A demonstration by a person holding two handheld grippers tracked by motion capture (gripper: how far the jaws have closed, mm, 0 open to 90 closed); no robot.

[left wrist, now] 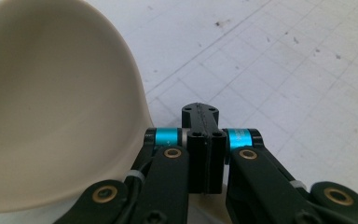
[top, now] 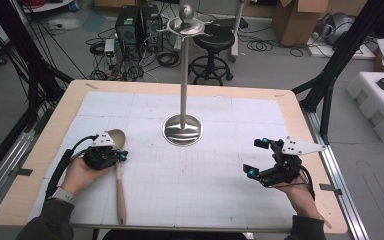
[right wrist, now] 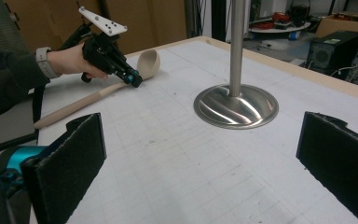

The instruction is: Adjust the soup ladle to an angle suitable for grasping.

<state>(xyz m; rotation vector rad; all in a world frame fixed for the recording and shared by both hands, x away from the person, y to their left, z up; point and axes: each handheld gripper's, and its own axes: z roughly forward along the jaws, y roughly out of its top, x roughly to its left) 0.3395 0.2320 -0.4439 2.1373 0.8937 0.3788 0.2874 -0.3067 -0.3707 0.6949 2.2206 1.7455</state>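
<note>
A beige ladle (top: pixel 118 165) lies flat on the white gridded mat (top: pixel 205 190) at the left side of the table (top: pixel 50 145), bowl pointing away from the person, handle running back toward the near edge. In the left gripper view the bowl's pale curved wall rises just beside the jaws, on their left. The left gripper (top: pixel 121 156) sits over the neck of the ladle, just below the bowl, held in the left hand (top: pixel 80 174); its jaws are pressed together with nothing between them, pads meeting face to face above the mat. Whether the closed tip touches the handle cannot be told. Near the middle of the mat stands a metal stand (top: pixel 182 129): round polished base, tall thin pole, hooked top with a ball. It is well apart from the ladle. On the right side of the mat the right gripper (top: pixel 256 157) is held in the right hand (top: pixel 295 192), jaws spread wide, empty, facing the stand's base and, farther off, the ladle.
</note>
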